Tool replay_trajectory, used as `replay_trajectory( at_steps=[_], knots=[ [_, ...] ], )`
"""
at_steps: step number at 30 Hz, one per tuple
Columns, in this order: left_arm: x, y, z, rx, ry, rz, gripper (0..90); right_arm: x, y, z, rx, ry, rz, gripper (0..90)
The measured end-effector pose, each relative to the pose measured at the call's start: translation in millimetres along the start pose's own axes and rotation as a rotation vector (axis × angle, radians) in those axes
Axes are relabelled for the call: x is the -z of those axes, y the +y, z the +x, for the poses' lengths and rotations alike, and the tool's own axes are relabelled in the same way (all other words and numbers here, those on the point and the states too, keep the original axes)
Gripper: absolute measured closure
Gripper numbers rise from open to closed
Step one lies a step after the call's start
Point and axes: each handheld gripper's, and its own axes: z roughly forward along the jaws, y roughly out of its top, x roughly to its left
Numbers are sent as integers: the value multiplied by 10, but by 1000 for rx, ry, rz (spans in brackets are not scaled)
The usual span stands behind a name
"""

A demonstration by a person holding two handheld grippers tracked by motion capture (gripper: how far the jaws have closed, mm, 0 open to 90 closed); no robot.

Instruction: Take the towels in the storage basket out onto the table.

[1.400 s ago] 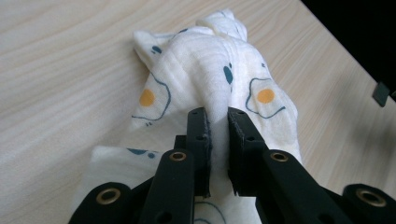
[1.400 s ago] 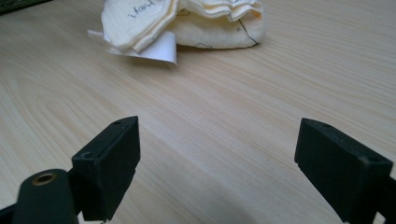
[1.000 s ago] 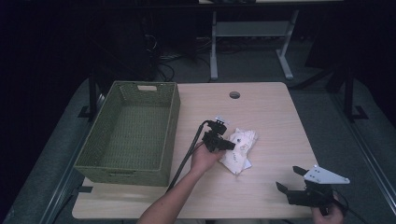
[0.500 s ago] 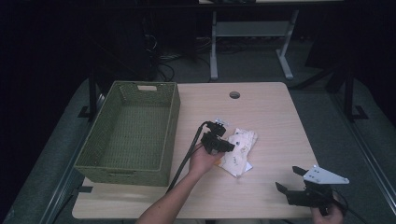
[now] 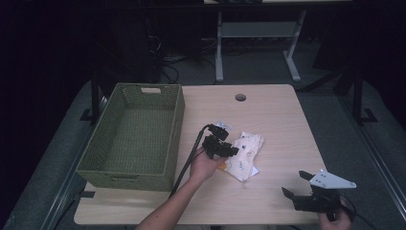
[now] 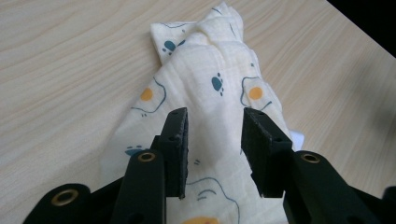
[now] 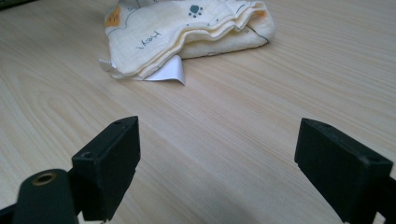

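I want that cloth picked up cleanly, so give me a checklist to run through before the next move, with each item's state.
1. Left gripper over the cloth: ok.
2. Its jaws have just been opening, cloth between them, pads not pressing: ok.
3. Cloth flat on the table: not ok, bunched and folded.
4. Basket empty: ok.
5. Right gripper apart from the cloth, jaws open: ok.
6. White tag under the cloth, free or sewn: cannot tell.
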Motion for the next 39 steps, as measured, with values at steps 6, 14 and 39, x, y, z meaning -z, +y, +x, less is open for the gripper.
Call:
replay_trajectory(
  at_steps=[6,14,39],
  knots=[
    [105,-85,-34,-16,-10,-31,586,-12,4,10,3,2,7,140],
    [241,-227,-102,-13,-42,-79,558,-26,15,14,5,-1,9,140],
    [560,-727,-195,-73,-40,-108,506,-66,11,23,4,-10,28,140]
  ],
)
